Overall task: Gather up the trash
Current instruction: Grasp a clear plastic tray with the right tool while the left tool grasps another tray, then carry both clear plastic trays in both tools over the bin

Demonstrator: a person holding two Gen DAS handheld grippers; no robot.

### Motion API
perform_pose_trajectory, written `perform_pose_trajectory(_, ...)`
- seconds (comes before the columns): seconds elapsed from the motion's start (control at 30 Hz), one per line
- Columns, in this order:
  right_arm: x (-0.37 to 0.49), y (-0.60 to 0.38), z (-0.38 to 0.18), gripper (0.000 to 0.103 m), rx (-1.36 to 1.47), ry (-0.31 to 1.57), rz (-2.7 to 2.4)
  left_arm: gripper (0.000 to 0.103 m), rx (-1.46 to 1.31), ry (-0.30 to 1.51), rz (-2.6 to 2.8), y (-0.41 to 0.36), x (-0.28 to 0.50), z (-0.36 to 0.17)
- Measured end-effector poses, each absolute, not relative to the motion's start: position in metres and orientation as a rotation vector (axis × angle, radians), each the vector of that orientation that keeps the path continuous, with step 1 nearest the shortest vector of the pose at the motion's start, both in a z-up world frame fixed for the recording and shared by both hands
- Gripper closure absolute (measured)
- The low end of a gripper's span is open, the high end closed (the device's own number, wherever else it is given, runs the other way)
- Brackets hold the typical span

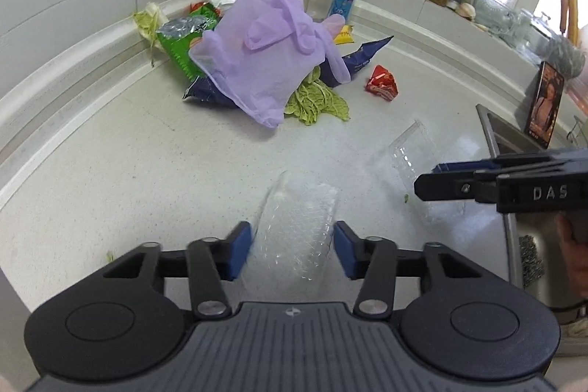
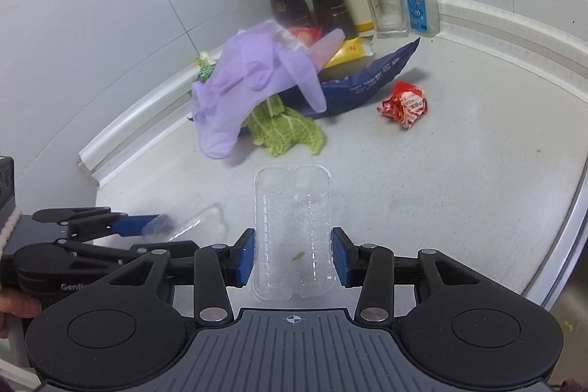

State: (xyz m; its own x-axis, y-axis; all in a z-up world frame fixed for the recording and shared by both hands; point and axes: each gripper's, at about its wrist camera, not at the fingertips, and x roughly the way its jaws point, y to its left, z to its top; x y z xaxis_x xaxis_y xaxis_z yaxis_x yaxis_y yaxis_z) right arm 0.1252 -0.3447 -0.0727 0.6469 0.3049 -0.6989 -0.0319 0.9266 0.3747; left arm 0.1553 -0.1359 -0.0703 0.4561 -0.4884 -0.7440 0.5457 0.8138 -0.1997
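Countertop [image 2: 459, 171] | clear tray [image 2: 294, 230] lengthwise away from camera | right gripper [image 2: 294, 258] jaws pinching its sides

I see two clear plastic trays on the pale counter, well apart from the heap. The nearer-left clear tray [image 1: 294, 230] lies tilted, its ribbed wall catching light; the second clear tray [image 2: 294, 230] lies flat, open side up, a green scrap inside. Behind them sits the heap: a purple glove [image 1: 264, 50] draped limp over a dark blue snack bag [image 2: 364, 87], a green wrapper [image 1: 180, 43] and a yellow packet [image 2: 349, 52] (partly hidden). A cabbage leaf [image 2: 286, 131] pokes out below. A crumpled red wrapper [image 2: 404, 105] lies alone beside the bag.
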Motion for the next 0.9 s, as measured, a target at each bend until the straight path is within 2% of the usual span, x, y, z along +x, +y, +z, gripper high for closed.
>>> perform_pose_trajectory(0.1, 0.123, -0.341, -0.068, 0.061, 0.349, 0.864, 0.2, 0.065, 0.011, 0.892, -0.615, -0.129, 0.148, -0.064)
perform_pose_trajectory(0.53, 0.118, -0.317, -0.052, 0.061, 0.469, 0.949, 0.29, 0.066, -0.259, 0.895, -0.448, -0.077, 0.105, -0.049)
perform_pose_trajectory(0.9, 0.11, -0.25, -0.05, 0.061, 0.47, 1.062, 0.473, 0.066, -0.439, 0.855, -0.242, -0.002, 0.059, -0.054)
